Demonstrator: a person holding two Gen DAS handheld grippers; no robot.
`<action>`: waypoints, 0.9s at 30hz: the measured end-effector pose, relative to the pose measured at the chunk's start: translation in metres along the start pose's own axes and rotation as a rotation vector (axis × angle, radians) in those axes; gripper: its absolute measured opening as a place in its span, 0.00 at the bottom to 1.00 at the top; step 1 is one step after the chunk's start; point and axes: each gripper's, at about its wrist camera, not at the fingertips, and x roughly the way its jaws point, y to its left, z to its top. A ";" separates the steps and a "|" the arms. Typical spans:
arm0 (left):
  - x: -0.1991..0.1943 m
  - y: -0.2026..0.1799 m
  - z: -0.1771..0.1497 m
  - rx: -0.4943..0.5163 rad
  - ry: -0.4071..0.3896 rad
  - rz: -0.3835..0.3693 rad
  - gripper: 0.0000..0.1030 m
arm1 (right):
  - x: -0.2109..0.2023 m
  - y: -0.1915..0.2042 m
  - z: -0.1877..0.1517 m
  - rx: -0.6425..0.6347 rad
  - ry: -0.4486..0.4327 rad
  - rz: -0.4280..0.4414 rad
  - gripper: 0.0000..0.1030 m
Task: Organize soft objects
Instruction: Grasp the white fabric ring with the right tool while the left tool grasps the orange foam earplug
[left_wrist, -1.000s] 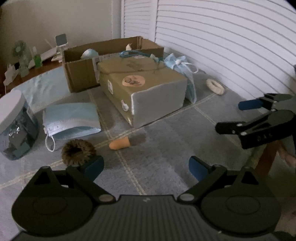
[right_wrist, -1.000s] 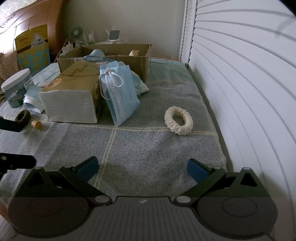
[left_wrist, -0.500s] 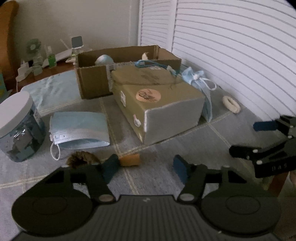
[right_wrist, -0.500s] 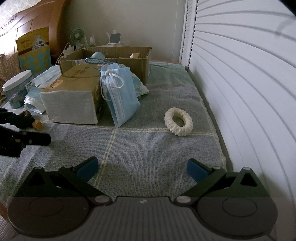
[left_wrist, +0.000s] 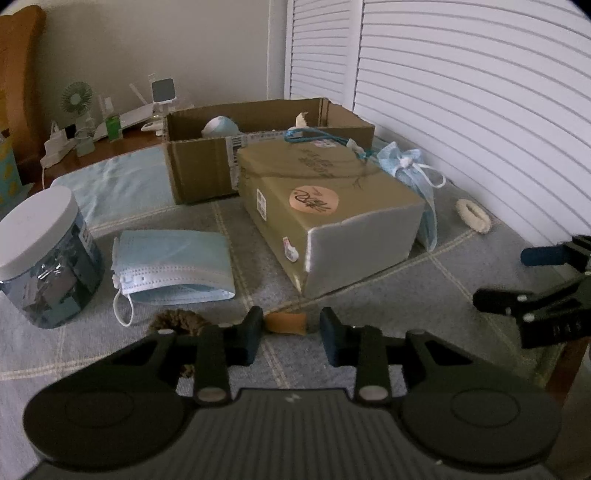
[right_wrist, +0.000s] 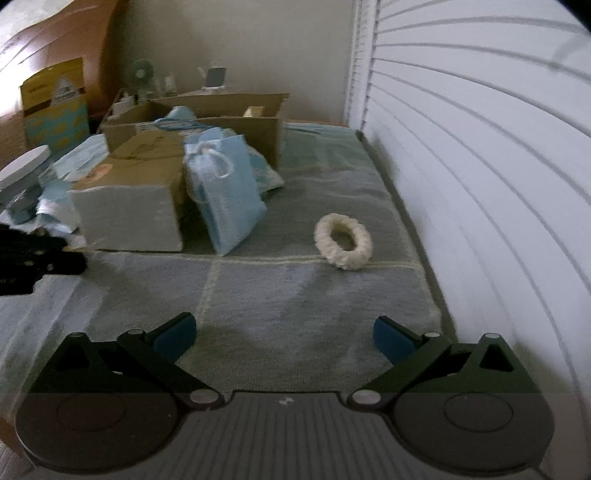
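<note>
orange foam piece (left_wrist: 285, 322) half hidden between closing left jaws, contact unclear; right jaws wide, empty; brown scrunchie (left_wrist: 177, 320) mostly hidden.

The left black plastic two-finger gripper (left_wrist: 291, 334) has blue pads on its fingertips (left_wrist: 330, 334), round silver pivot screws, two round discs and a ribbed dark grey body. The right black plastic two-finger gripper (right_wrist: 283, 334) looks the same, with blue pads (right_wrist: 391, 338).

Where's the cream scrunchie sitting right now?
In the right wrist view the cream scrunchie lies flat on the grey blanket, right of the leaning blue mask pack, near the white shutters.
</note>
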 end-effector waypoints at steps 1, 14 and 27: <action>0.000 0.000 0.000 0.001 0.000 -0.001 0.31 | 0.001 -0.002 0.001 0.005 0.000 -0.008 1.00; 0.001 -0.001 0.000 0.012 -0.001 -0.005 0.31 | 0.026 -0.016 0.030 0.052 -0.012 -0.073 0.78; 0.002 0.001 0.004 0.046 0.015 -0.029 0.23 | 0.040 -0.024 0.050 0.092 -0.022 -0.086 0.42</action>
